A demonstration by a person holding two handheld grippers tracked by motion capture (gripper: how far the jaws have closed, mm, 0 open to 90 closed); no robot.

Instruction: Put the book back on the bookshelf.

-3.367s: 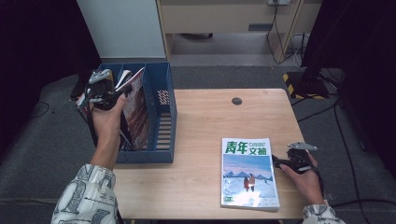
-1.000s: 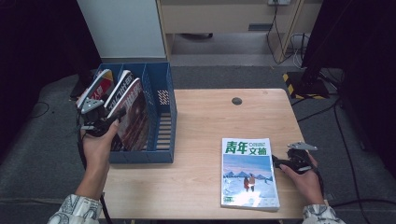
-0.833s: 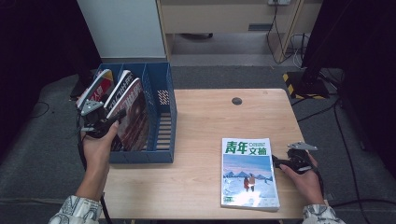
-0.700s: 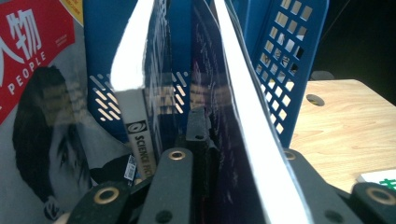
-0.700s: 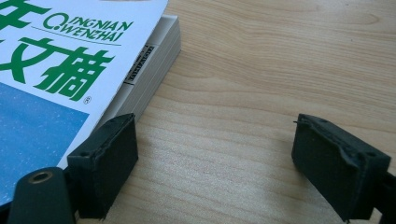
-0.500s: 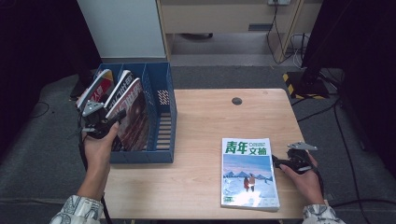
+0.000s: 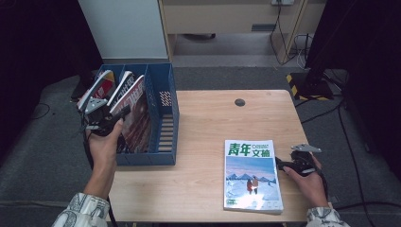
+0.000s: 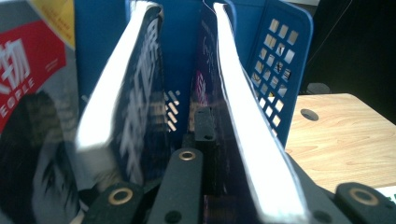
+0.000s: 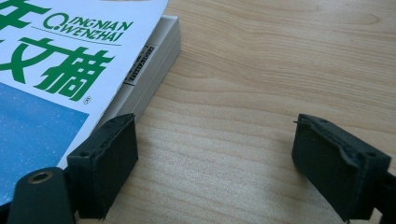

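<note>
Left gripper [image 7: 124, 112], closed empty among filed magazines [image 7: 135, 113]; right gripper [image 7: 280, 164], apart: stack [image 7: 252, 175] beside it to be clamped squarely.

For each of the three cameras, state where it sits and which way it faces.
High view: above the table, looking forward and down; both forearms, left gripper, right gripper.
Left gripper view: on that gripper, facing magazines in the blue file holder; shut jaws.
Right gripper view: low, beside the Qingnian Wenzhai magazine; open jaws.
Shared: holder, magazine, table.
</note>
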